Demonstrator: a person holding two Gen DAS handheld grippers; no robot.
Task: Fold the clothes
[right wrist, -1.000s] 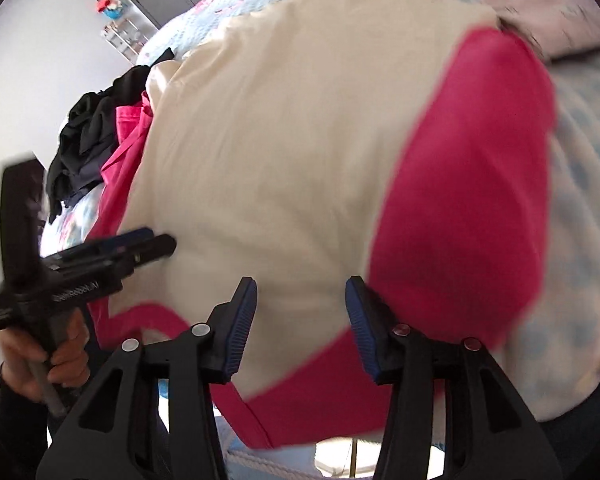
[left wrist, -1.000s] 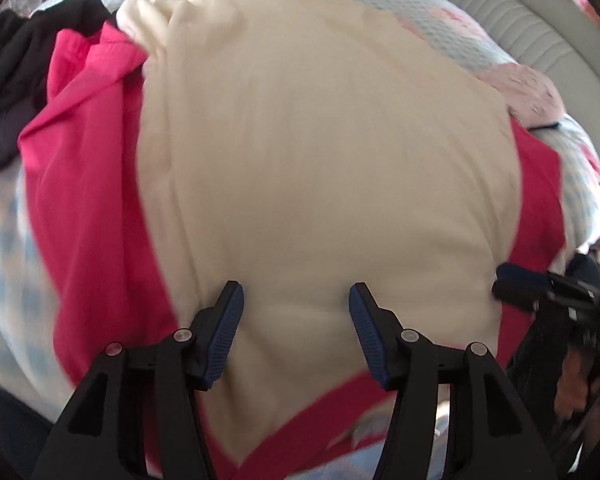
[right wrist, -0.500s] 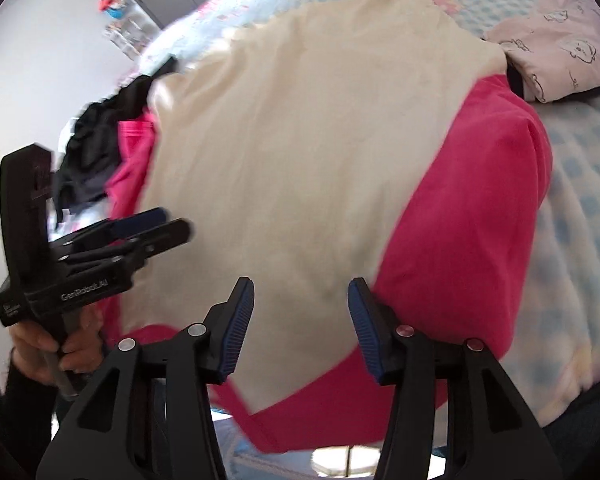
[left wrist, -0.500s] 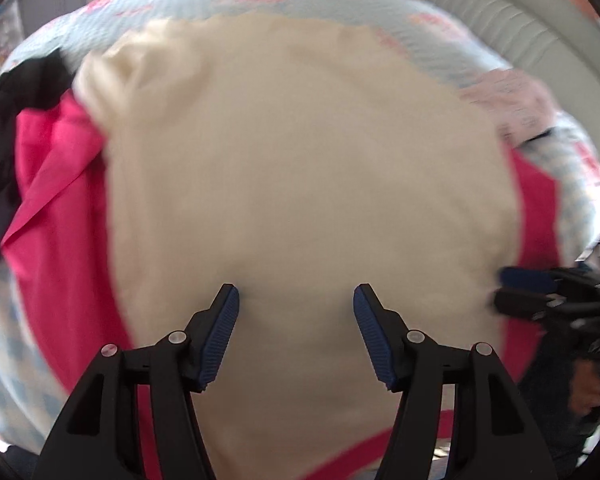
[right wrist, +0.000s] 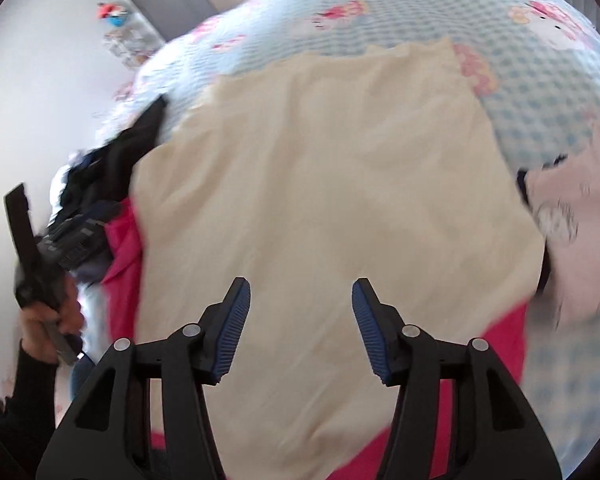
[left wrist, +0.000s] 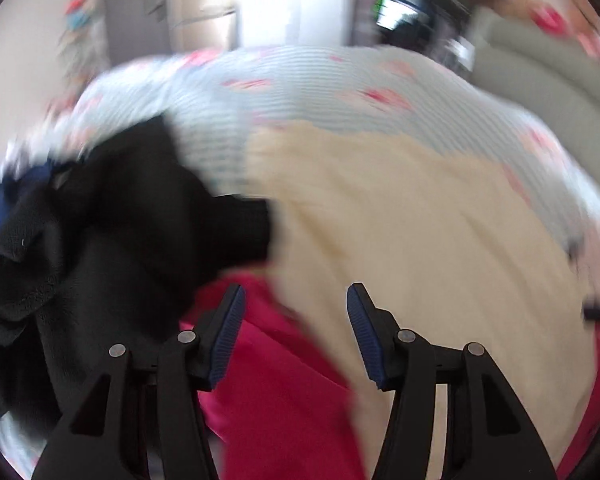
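Both grippers are hanging wide open, gripping nothing: right gripper [right wrist: 298, 316] is hovering over the cream garment [right wrist: 332, 200], left gripper [left wrist: 294, 320] is pointing at its edge by the dark pile [left wrist: 100, 248]. Soft cream cloth is lying flat over the pink garment [right wrist: 496, 352] on the checked bedspread [right wrist: 420, 20], probably spread for folding.
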